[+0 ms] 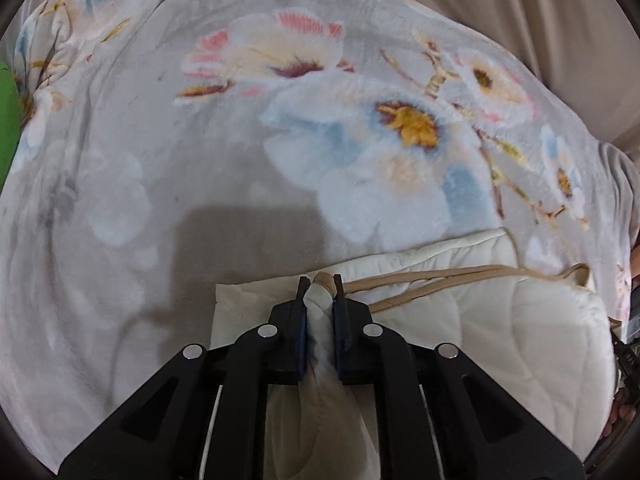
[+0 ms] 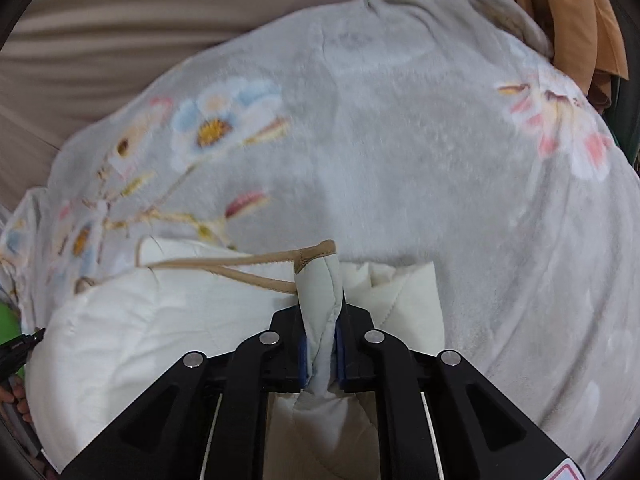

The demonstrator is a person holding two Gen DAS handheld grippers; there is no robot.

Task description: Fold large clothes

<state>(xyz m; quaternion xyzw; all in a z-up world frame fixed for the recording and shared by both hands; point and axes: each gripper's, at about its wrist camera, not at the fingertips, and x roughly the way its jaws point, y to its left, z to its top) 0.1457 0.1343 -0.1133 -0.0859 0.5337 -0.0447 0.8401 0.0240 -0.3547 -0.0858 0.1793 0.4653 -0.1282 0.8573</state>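
A cream quilted garment (image 1: 520, 332) with tan edging (image 1: 440, 280) lies on a grey floral blanket (image 1: 200, 160). My left gripper (image 1: 320, 284) is shut on a bunched corner of the garment, low in the left wrist view. My right gripper (image 2: 320, 300) is shut on another bunched corner of the same garment (image 2: 140, 320), whose tan edging (image 2: 240, 268) runs left from the jaws. The cloth spans between the two grippers and lies on the blanket (image 2: 440, 160).
A beige sheet (image 1: 560, 20) lies beyond the blanket. A green object (image 1: 8, 120) sits at the far left edge. Orange-brown cloth (image 2: 568, 12) hangs at the top right of the right wrist view. The other gripper's tip (image 2: 20, 346) shows at the left edge.
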